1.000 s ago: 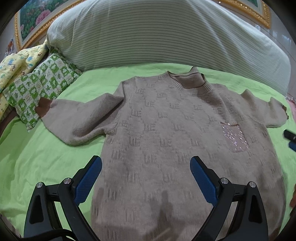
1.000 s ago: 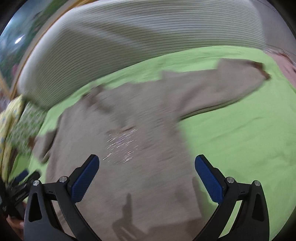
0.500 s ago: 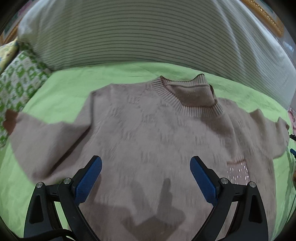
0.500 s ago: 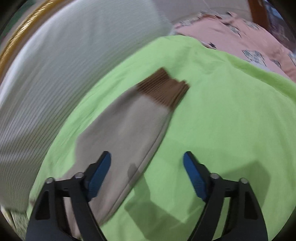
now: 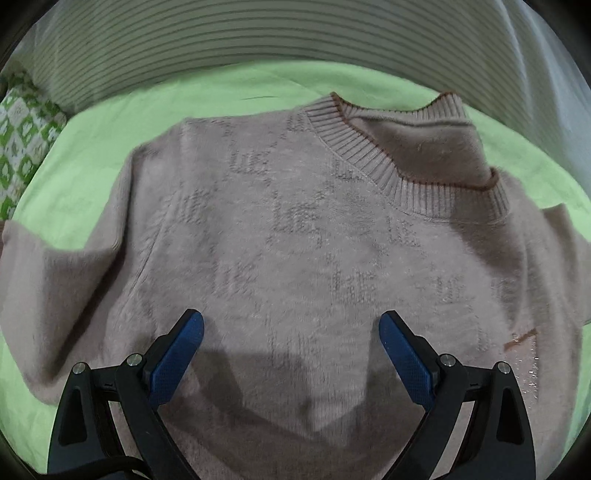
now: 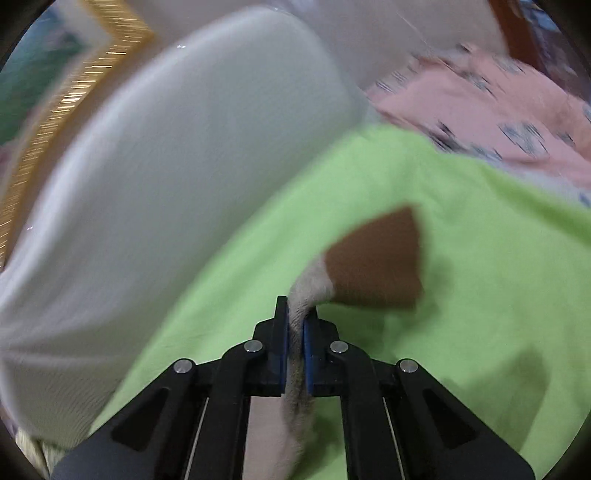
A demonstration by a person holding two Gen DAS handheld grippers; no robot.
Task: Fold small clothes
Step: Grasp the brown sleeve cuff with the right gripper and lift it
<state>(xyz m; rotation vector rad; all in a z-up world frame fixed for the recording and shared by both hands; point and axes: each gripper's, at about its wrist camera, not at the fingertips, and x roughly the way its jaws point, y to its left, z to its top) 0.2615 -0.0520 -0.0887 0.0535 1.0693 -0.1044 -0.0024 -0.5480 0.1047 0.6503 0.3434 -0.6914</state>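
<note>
Sweater [image 5: 295, 240], a fuzzy beige knit with a faint lettered pattern, lies front-up on a bed spread with a lime-green sheet [image 5: 229, 92], filling the middle of the left wrist view. Its ribbed collar [image 5: 399, 173], edged in brown, sits at the upper right of that frame, and one sleeve runs off toward the left edge. A sparkly patch shows at the lower right. The left gripper [image 5: 291, 332] hangs above the chest, its blue-padded fingers [image 5: 177, 354] spread wide, released and holding nothing.

In the right wrist view, which is blurred, the right gripper [image 6: 295, 332] has its fingers clenched on the sweater's other sleeve [image 6: 303, 295]; the brown cuff [image 6: 376, 258] sticks out beyond the tips over the green sheet.

Across the top of both views runs a big striped whitish pillow [image 5: 258, 33]. A green-and-white checked cloth [image 5: 22, 136] sits at the left edge, pink printed fabric [image 6: 480, 107] at the upper right, and a gilt picture frame [image 6: 74, 88] at the upper left.
</note>
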